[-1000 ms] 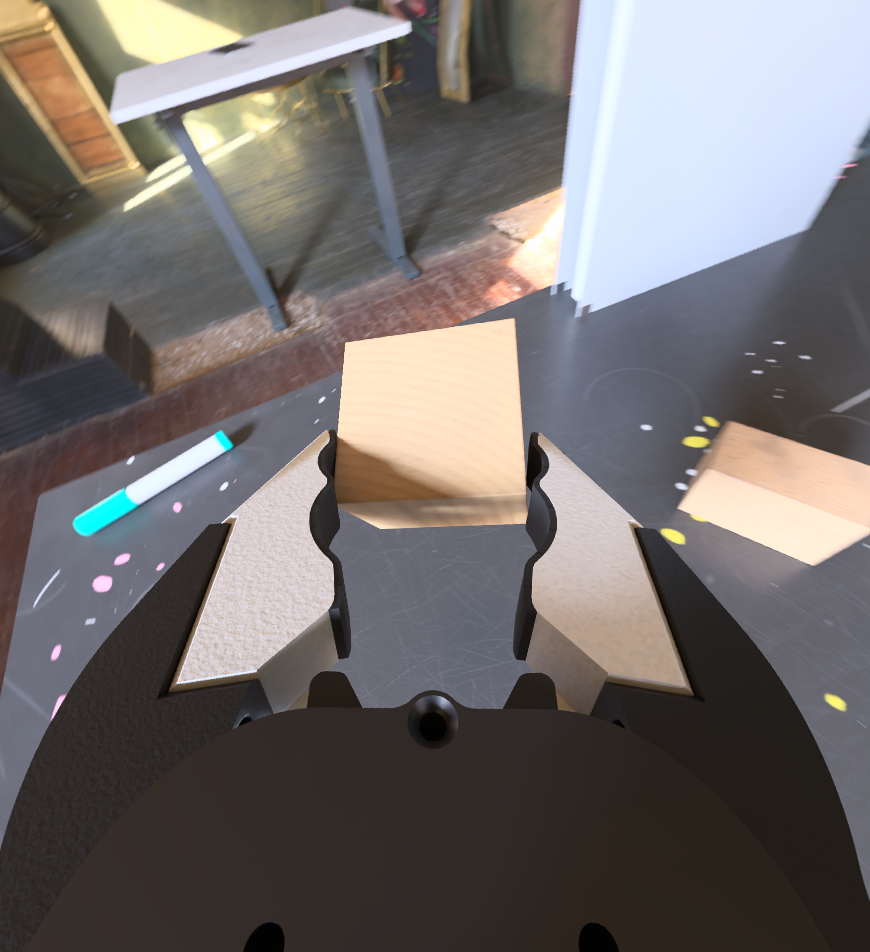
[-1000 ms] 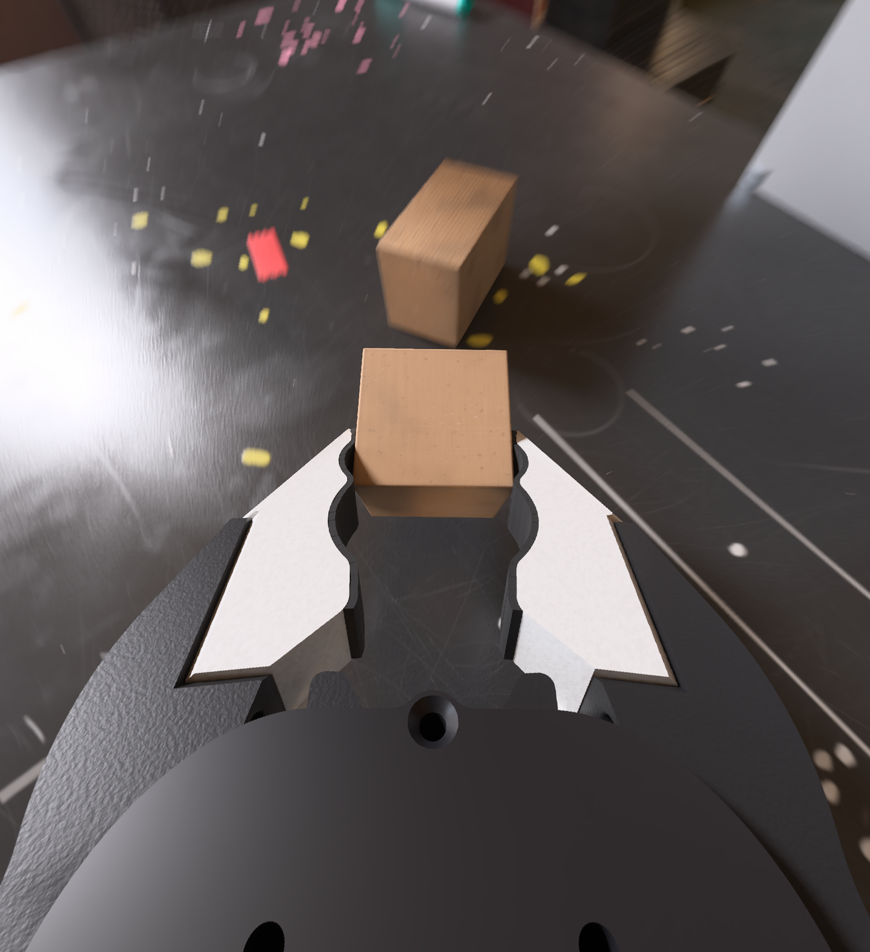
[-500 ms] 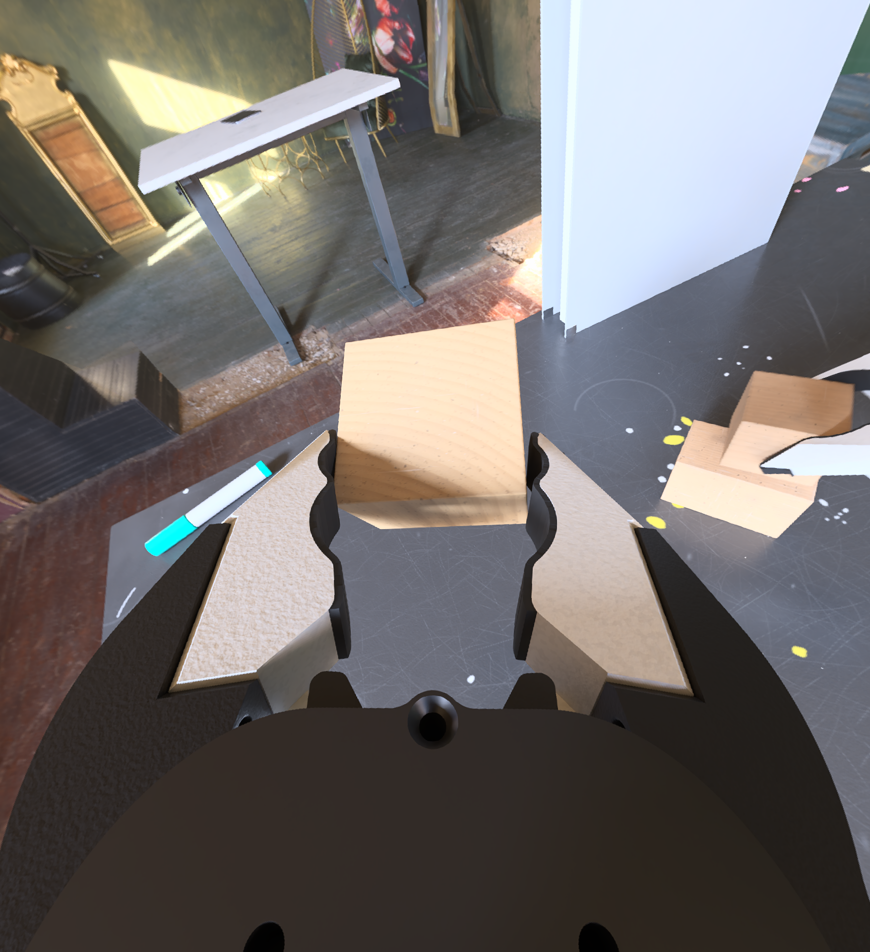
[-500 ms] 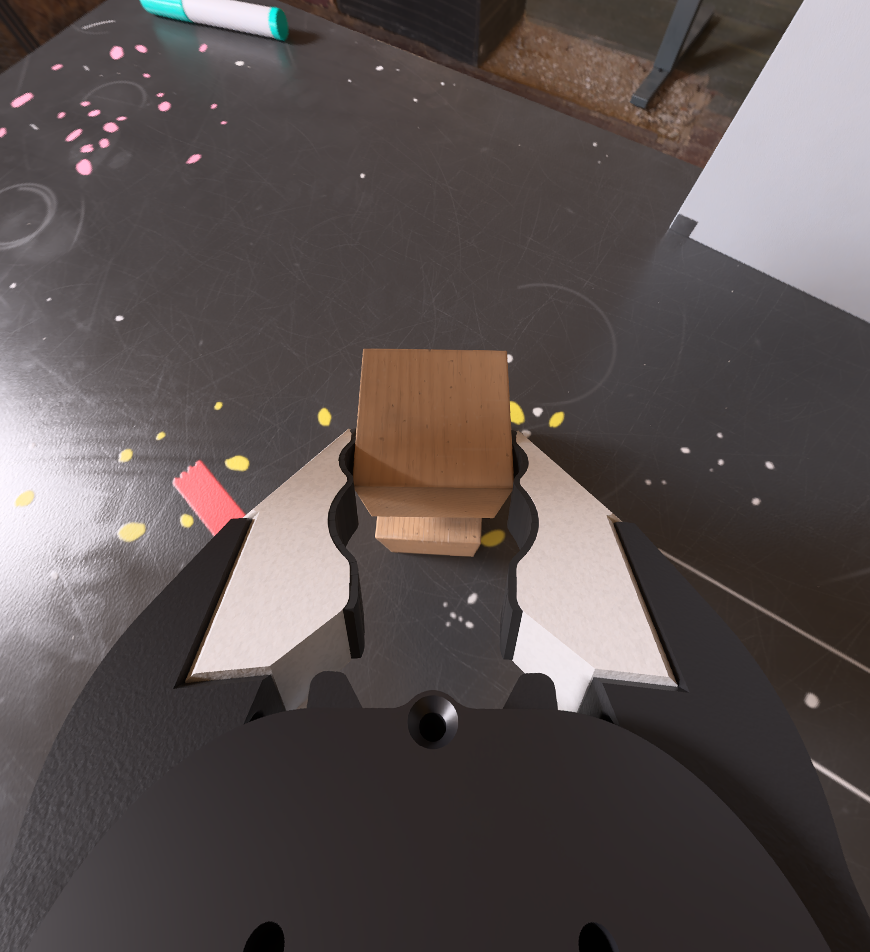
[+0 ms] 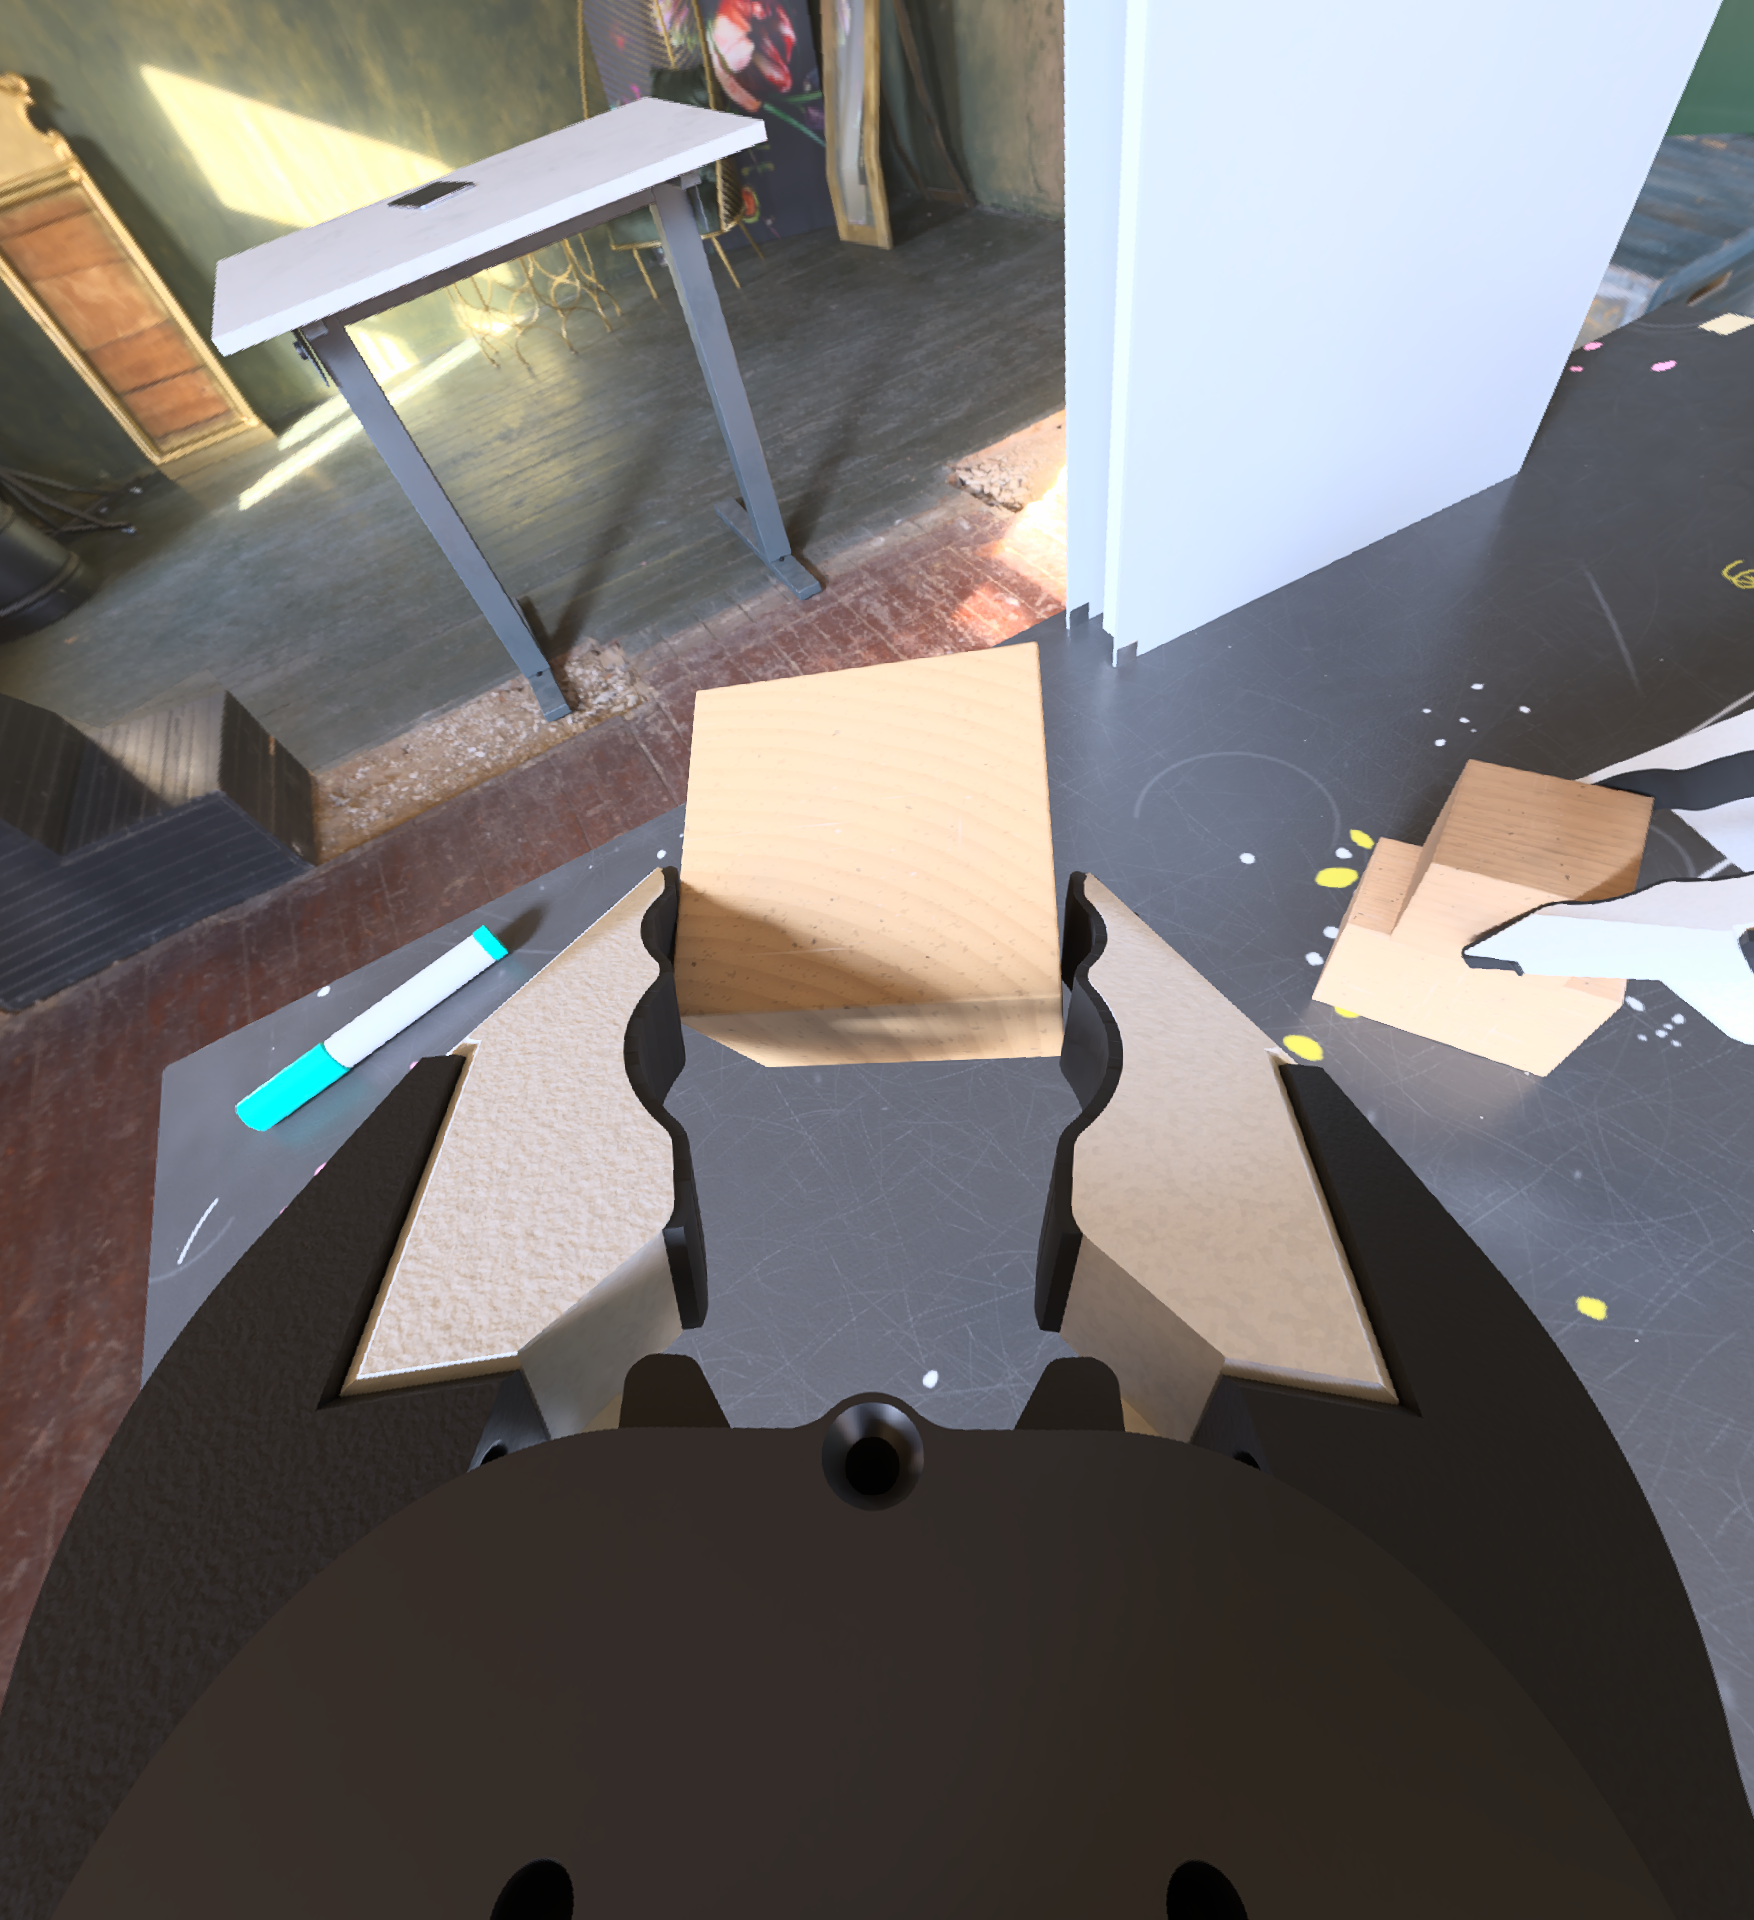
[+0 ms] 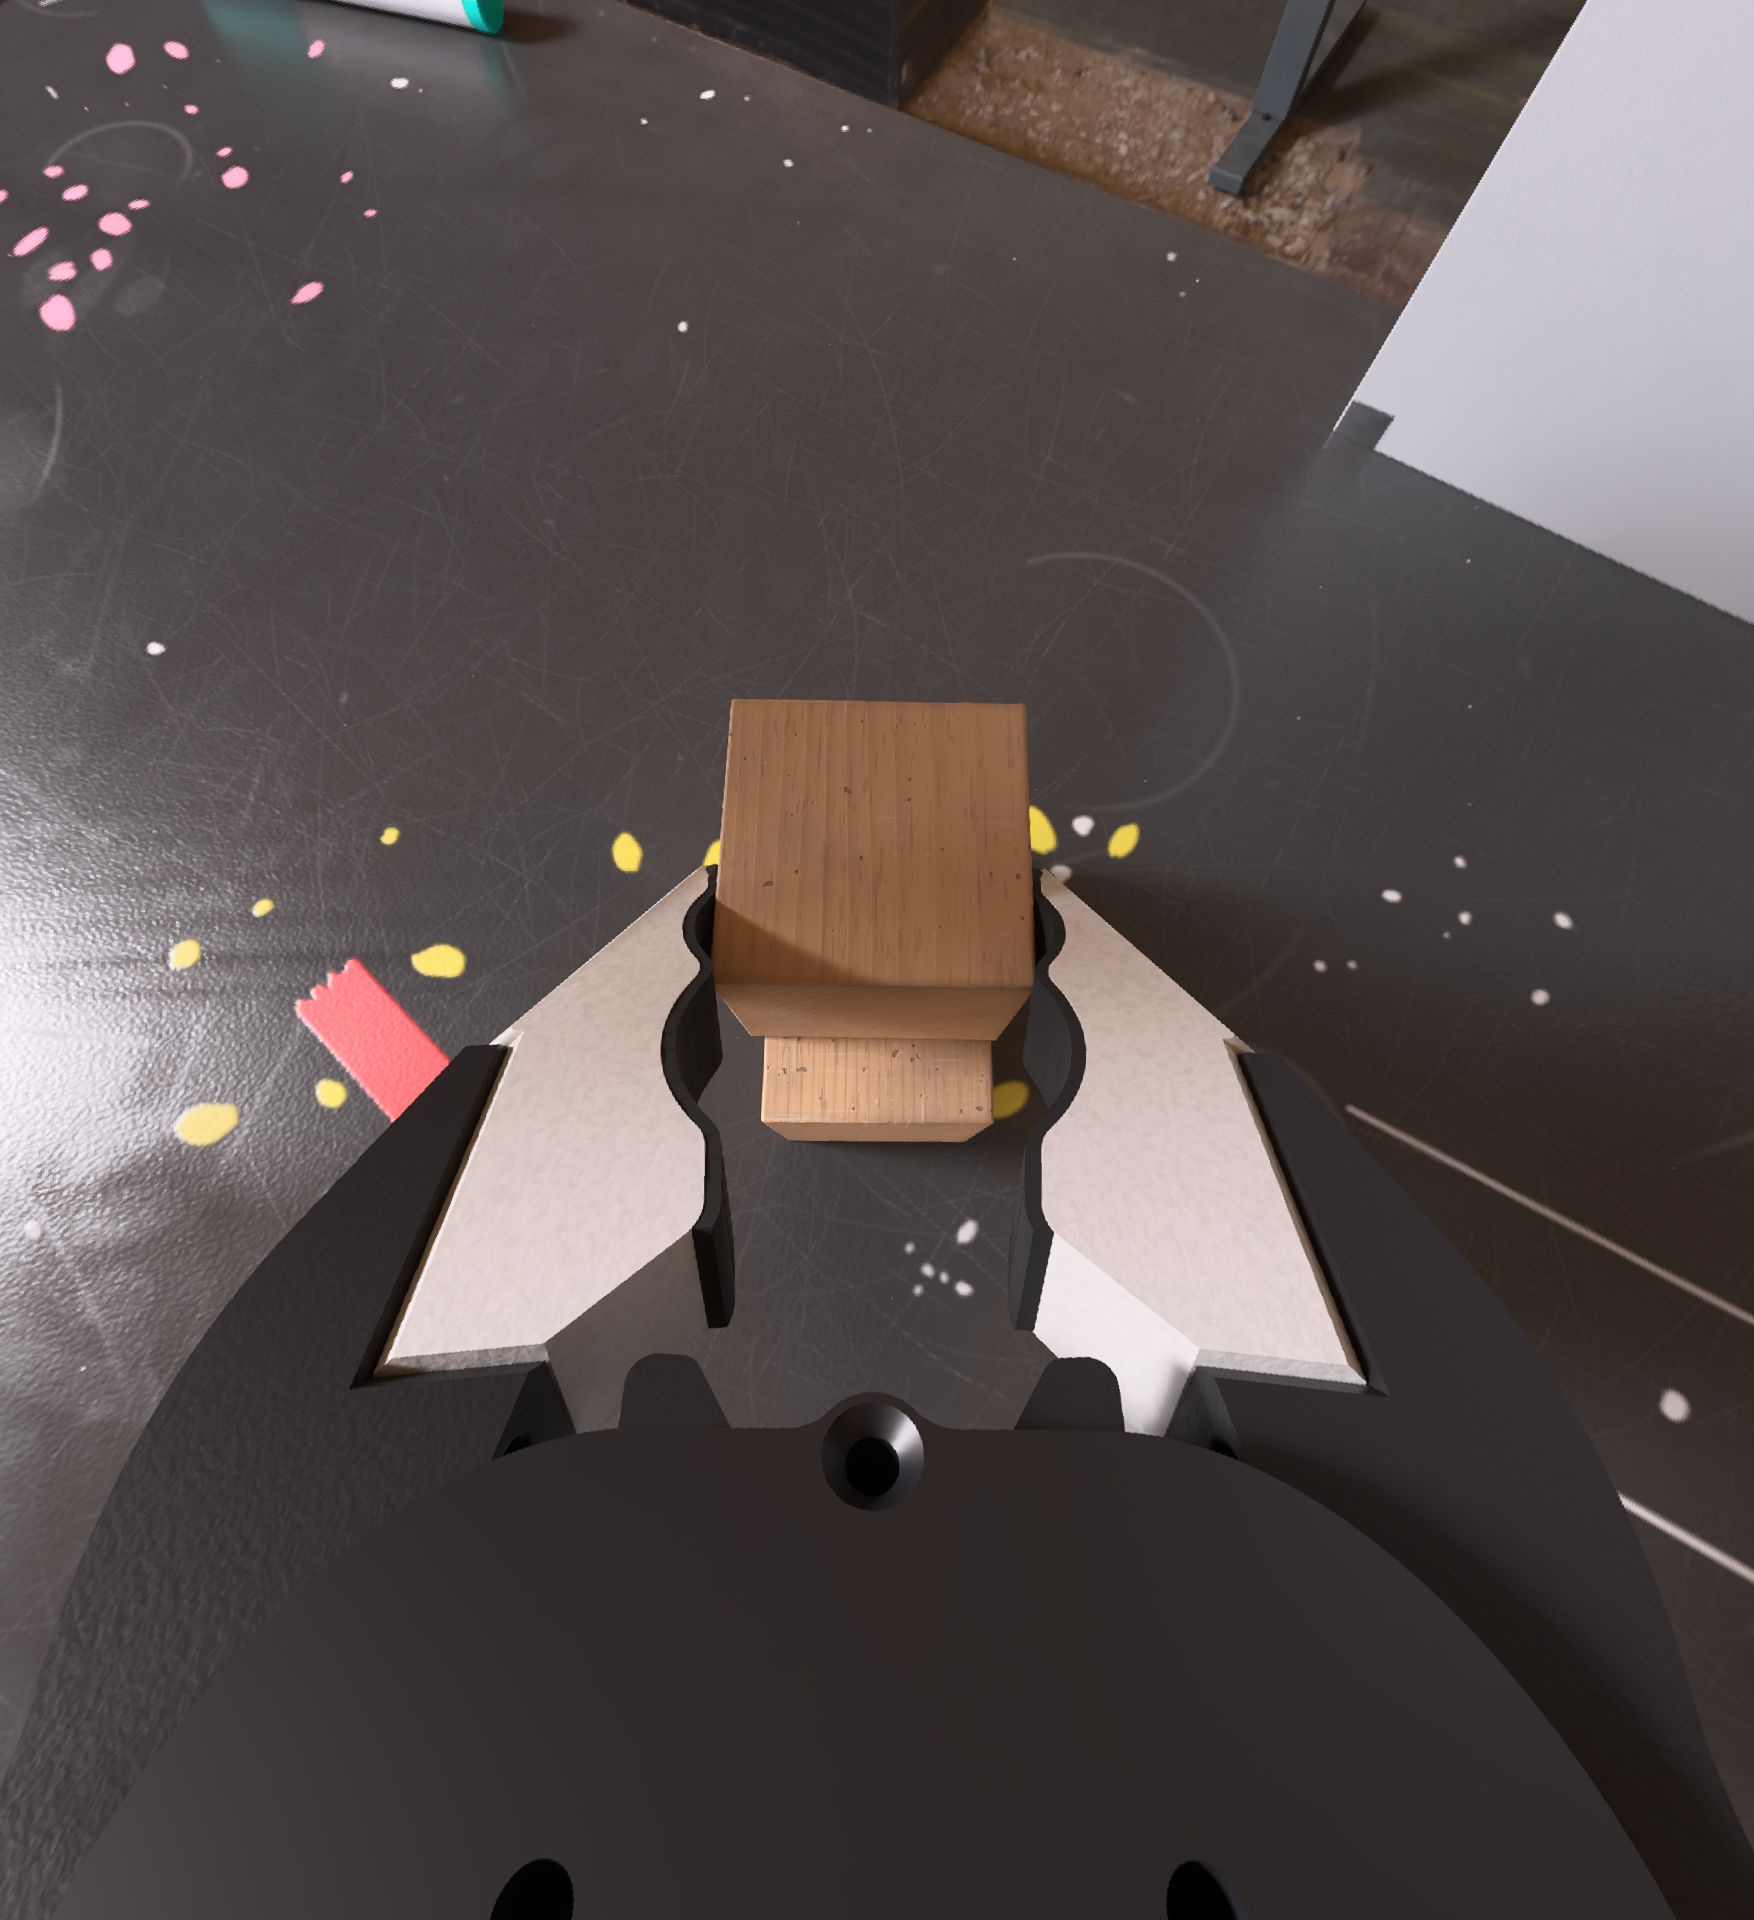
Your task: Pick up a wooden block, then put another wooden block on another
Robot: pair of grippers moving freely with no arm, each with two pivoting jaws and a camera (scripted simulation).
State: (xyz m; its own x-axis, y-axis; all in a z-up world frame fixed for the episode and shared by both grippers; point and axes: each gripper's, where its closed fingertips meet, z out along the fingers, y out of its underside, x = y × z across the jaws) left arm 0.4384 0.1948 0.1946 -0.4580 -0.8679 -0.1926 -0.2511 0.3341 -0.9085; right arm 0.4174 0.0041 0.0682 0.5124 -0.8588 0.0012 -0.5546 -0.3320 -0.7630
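Dark scratched tabletop [image 6: 852, 499] — paint-flecked — wooden floor [image 5: 644, 416] beyond.

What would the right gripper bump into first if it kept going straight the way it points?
Most likely the lower wooden block on the dark table. The right gripper points down at it, jaws shut on the upper wooden block, which looks set on the lower one. Whether they touch is hard to tell.
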